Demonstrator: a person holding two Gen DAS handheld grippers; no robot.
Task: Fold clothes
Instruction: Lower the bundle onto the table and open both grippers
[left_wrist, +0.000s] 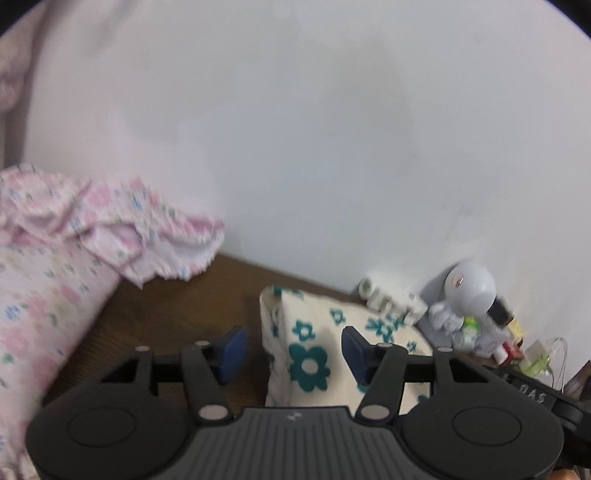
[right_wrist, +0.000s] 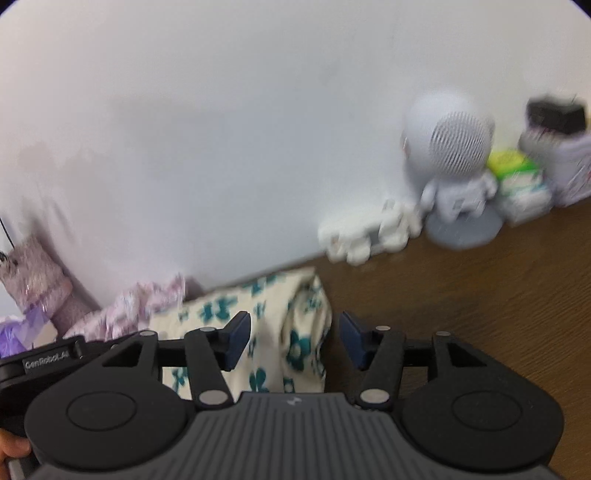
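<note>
Left tool (left_wrist: 293, 349): blue pads parted to a middling gap, nothing pressed between them. Through the gap shows the left edge of a folded cream cloth with teal flowers (left_wrist: 314, 354), lying on the brown table (left_wrist: 177, 310) at lower centre of the left wrist view. The right pad overlaps the cloth in the picture; contact cannot be told.

Right tool (right_wrist: 295, 339): pads likewise parted about halfway, gripping nothing. The right edge of the same cream cloth (right_wrist: 295, 321) sits in the gap, lower centre of the right wrist view, with bare table (right_wrist: 461, 288) to its right.

Pink floral garment (left_wrist: 55, 266): crumpled, unfolded, filling the left side of the left wrist view, its ruffled edge hanging over the table. In the right wrist view a blurred pinkish heap (right_wrist: 140, 306) shows at lower left behind the cream cloth, probably the same garment.

White round-headed figure (right_wrist: 454, 166): stands on a grey disc base against the wall, upper right of the right wrist view; seen also at right in the left wrist view (left_wrist: 465, 295).

Small white blocks (right_wrist: 365, 236): in a row along the wall, just left of the figure.

Green-and-white packets (right_wrist: 517, 181) and a grey container (right_wrist: 569, 170): right of the figure, blurred.

Lilac plush item (right_wrist: 37, 280): far left, against the wall.

White wall (left_wrist: 295, 129): fills the upper frame in both views.
</note>
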